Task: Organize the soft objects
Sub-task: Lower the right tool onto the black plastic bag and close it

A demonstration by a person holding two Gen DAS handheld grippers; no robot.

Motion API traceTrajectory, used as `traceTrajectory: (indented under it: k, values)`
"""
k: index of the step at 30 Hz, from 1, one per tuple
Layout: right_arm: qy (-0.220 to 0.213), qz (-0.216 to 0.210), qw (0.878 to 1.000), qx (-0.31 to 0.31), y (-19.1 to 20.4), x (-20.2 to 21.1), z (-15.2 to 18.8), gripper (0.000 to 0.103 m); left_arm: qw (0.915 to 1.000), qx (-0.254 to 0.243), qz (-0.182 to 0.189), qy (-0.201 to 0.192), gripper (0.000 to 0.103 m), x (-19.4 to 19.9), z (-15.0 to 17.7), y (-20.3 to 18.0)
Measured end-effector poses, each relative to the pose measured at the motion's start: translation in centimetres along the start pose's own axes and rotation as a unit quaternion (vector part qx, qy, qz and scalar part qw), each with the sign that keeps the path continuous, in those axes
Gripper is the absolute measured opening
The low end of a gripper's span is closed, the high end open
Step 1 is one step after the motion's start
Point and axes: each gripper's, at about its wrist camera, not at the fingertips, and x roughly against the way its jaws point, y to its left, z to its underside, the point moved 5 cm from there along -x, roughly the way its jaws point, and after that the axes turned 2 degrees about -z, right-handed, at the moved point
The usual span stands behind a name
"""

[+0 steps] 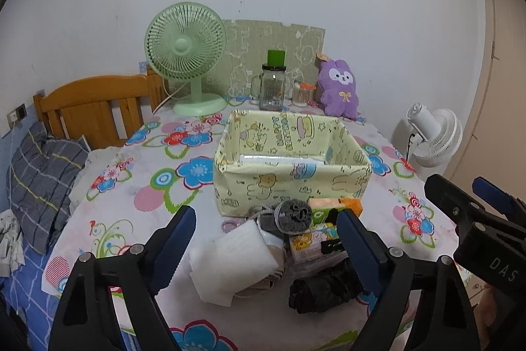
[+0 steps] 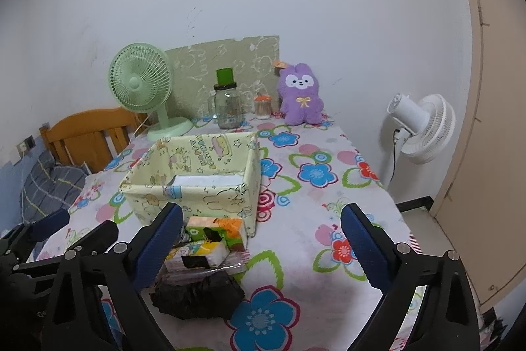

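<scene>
**Inspector A:** Left wrist view first. Left gripper (image 1: pixel 266 239) is held low over the near table edge, fingers spread wide and holding nothing. Between its fingers lies the pile: one white foam pad (image 1: pixel 230 262), one grey mesh puff (image 1: pixel 293 216), one black bundle (image 1: pixel 320 288), and printed tissue packs (image 1: pixel 312 244), exact number unclear from here.

**Inspector B:** Receptacle?

**Inspector A:** One yellow fabric box (image 1: pixel 289 166), open-topped, just behind the pile, with something white lying inside it. Bare floral tablecloth (image 1: pixel 138 173) lies to its left.

**Inspector B:** Right wrist view?

**Inspector A:** Right gripper (image 2: pixel 263 242) is also low and level, jaws released, empty. Its left finger (image 2: pixel 161 239) stands beside the orange-green tissue pack (image 2: pixel 218 227); a second pack (image 2: pixel 200 254) sits below it, with the black bundle (image 2: pixel 197 295) nearest the camera. The box (image 2: pixel 190 183) touches the upper pack.

**Inspector B:** Room?

**Inspector A:** Open cloth to the right, up to the table edge. At the far wall: one green fan (image 2: pixel 141 87), one glass jar (image 2: pixel 227 107), one purple plush (image 2: pixel 300 94). One white fan (image 2: pixel 420 127) stands off the table.
</scene>
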Motion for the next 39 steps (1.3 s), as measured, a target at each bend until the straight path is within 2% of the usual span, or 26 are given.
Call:
traceTrajectory:
  k: [16,22,33,39]
  values:
    - [0.023,-0.021,0.999,0.022,2.2,-2.8,3.4,0.095,0.9991,-0.003,0.004,0.042,0.089,-3.0,3.5,0.8]
    - [0.032,-0.03,0.999,0.022,2.8,-3.7,4.8,0.093,0.9981,0.001,0.017,0.059,0.086,-4.1,5.2,0.7]
    - [0.065,-0.044,0.997,0.018,3.4,-5.3,7.1,0.09,0.9974,-0.013,0.024,0.067,0.086,-4.6,7.0,0.0]
    - [0.085,-0.053,0.995,0.009,3.3,-6.2,7.9,0.086,0.9975,-0.016,0.014,0.067,0.086,-5.0,7.3,0.1]
